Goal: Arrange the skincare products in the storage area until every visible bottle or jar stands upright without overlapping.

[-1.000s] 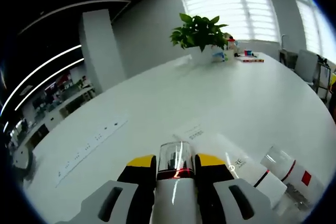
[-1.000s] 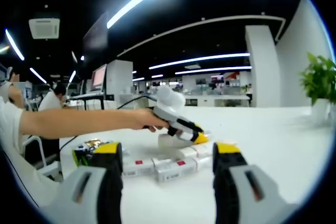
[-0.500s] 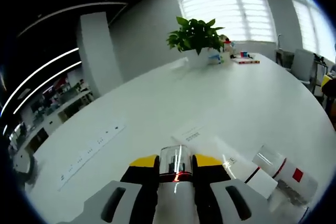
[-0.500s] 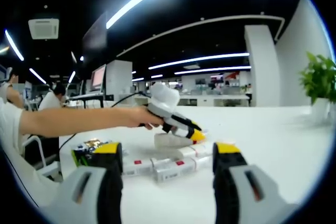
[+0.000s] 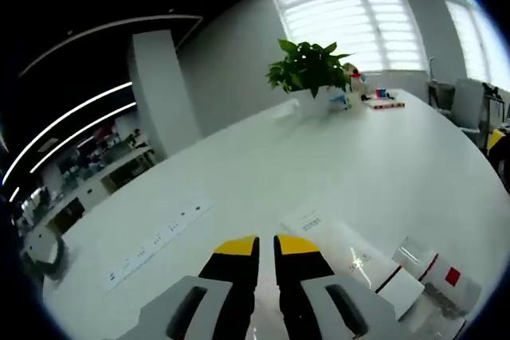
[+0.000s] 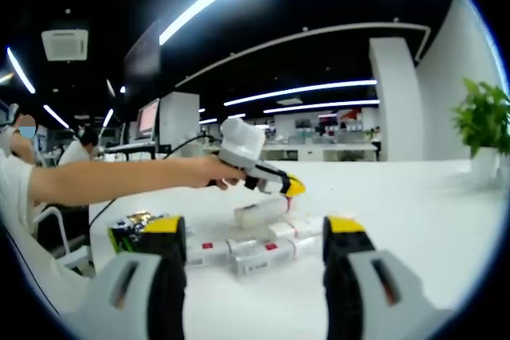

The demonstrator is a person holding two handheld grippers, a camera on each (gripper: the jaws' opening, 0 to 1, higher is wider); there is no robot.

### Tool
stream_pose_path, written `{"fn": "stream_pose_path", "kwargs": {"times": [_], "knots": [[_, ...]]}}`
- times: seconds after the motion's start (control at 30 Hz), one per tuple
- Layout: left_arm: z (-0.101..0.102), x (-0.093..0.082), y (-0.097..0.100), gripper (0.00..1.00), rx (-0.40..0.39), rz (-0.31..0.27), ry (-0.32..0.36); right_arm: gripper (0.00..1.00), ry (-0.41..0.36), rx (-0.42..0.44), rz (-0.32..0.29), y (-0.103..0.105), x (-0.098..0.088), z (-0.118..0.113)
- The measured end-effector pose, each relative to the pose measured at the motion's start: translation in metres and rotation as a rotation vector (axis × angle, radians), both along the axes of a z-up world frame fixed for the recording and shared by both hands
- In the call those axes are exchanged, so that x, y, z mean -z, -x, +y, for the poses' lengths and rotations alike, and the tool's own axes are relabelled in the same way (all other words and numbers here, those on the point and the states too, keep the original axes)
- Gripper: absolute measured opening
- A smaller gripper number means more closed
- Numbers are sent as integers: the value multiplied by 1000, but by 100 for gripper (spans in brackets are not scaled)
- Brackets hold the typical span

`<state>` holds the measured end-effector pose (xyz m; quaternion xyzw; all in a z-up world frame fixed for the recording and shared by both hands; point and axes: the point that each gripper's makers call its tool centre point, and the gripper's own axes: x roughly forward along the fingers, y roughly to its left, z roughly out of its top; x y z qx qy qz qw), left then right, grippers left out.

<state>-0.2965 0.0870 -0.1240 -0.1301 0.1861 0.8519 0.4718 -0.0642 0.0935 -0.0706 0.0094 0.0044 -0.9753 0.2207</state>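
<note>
- The left gripper (image 6: 280, 187), seen from the right gripper view, hung just above a white bottle (image 6: 260, 210) that lay on its side on the white table (image 6: 414, 220), the person's forearm (image 6: 119, 181) stretched out behind it.
- In the left gripper view its yellow-tipped jaws stood pressed nearly together with nothing visible between them; the gap was a thin slit.
- The bottle lay below and slightly toward the camera from the left gripper's tips, its long axis running roughly across the right gripper view, one end tilted up. It rested against a row of small white boxes with red marks (image 6: 251, 252).
- In the left gripper view, a white tube with a red-and-black band (image 5: 374, 268) and a clear-capped bottle with a red square (image 5: 438, 272) lay flat to the right of the left gripper.
- The right gripper (image 6: 255, 256) sat nearer the camera than the boxes, jaws spread wide and empty, well apart from the bottle.
- The left gripper was clearly the nearer one to the bottle, which was not yet upright.
- A potted plant (image 5: 309, 73) stood far beyond the bottle.
</note>
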Motion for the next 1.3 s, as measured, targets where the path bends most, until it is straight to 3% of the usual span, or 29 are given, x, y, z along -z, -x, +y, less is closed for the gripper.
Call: {"fn": "stream_pose_path", "kwargs": {"times": [0.17,0.23,0.33,0.43,0.6,0.7,0.8,1.07,1.1,1.17,1.3], "knots": [[-9,1,3,24,-56,11,10,71,2,-3,-3,1,0,0],[-20,3,16,32,-92,12,23,71,3,-1,-3,1,0,1],[-30,7,13,45,-133,-29,10,71,2,0,-1,1,0,1],[-39,12,12,51,-142,-28,24,71,1,0,-2,0,0,0],[-58,19,7,51,-160,-64,25,70,-1,-5,-5,1,1,-2],[-72,24,9,51,-148,-52,65,70,-3,-7,-6,0,1,-3],[-81,25,10,51,-164,-106,39,70,-1,-6,-3,0,0,-3],[-104,25,10,48,-173,-93,51,70,-5,-5,-7,1,1,-5],[-103,17,11,47,-164,-83,-6,70,-8,-6,-9,1,2,-6],[-106,10,10,46,-176,-117,-69,70,-12,-7,-13,1,3,-6],[-108,0,-1,46,-84,-77,-61,70,-11,-7,-15,1,3,-6]]}}
